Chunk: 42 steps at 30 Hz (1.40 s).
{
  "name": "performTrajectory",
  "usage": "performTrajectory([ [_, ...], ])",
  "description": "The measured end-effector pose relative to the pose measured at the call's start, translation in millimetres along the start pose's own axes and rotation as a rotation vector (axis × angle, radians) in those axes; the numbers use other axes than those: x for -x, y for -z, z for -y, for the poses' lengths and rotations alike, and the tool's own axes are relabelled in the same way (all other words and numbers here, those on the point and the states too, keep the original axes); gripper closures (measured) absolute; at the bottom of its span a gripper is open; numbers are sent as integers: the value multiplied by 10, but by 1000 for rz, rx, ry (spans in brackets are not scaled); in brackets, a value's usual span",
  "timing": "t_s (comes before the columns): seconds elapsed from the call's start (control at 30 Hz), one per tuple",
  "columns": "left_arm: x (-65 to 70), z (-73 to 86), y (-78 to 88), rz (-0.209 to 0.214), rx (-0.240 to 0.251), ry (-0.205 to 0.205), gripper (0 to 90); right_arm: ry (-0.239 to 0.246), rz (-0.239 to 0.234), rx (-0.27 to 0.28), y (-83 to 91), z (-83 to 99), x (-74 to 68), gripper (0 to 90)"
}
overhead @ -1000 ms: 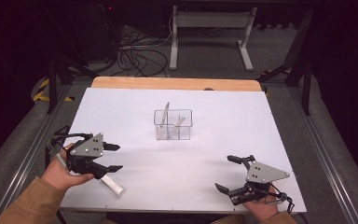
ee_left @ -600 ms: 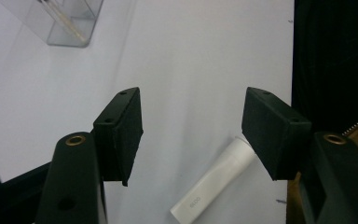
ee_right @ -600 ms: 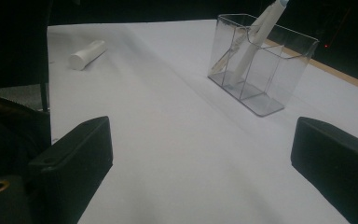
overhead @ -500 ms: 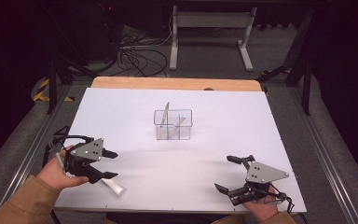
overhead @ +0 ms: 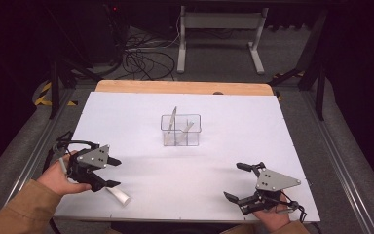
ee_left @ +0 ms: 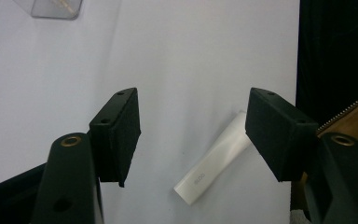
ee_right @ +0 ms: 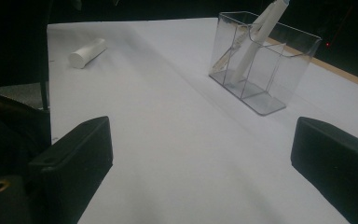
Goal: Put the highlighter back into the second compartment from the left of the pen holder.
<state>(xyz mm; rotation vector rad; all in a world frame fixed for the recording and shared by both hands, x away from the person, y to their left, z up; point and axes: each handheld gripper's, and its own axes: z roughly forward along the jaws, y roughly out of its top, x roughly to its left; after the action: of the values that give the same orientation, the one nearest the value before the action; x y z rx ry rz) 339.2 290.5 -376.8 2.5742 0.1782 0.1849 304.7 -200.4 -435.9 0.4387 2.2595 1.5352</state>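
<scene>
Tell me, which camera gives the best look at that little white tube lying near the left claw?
The left gripper view: the white tube lies close, faint print visible. The high view shows it small beside the left claw; the right gripper view shows it far off.

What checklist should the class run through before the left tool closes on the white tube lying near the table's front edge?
1. Left tool open: ok.
2. White tube lying flat on the table: ok.
3. Tube centred between the jaws: not ok, it lies partly under one jaw.
4. Pads touching the tube: cannot tell.
5. Right tool open and well away from the tube: ok.
6. Clear organiser upright, open at the top: ok.
</scene>
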Motion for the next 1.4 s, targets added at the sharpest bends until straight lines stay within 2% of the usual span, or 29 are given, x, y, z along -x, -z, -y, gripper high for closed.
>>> performTrajectory([
  [0.4,44,-28,-118,23,-104,-75,403,-4,-1,1,3,0,2,61],
  [0.9,56,6,-252,123,-156,-123,450,-2,-4,-1,3,2,2,61],
  [1.1,77,24,-329,128,-197,-144,446,-4,-4,-3,2,3,1,61],
  [1.4,99,49,-416,137,-221,-166,454,1,-3,-1,6,4,2,61],
])
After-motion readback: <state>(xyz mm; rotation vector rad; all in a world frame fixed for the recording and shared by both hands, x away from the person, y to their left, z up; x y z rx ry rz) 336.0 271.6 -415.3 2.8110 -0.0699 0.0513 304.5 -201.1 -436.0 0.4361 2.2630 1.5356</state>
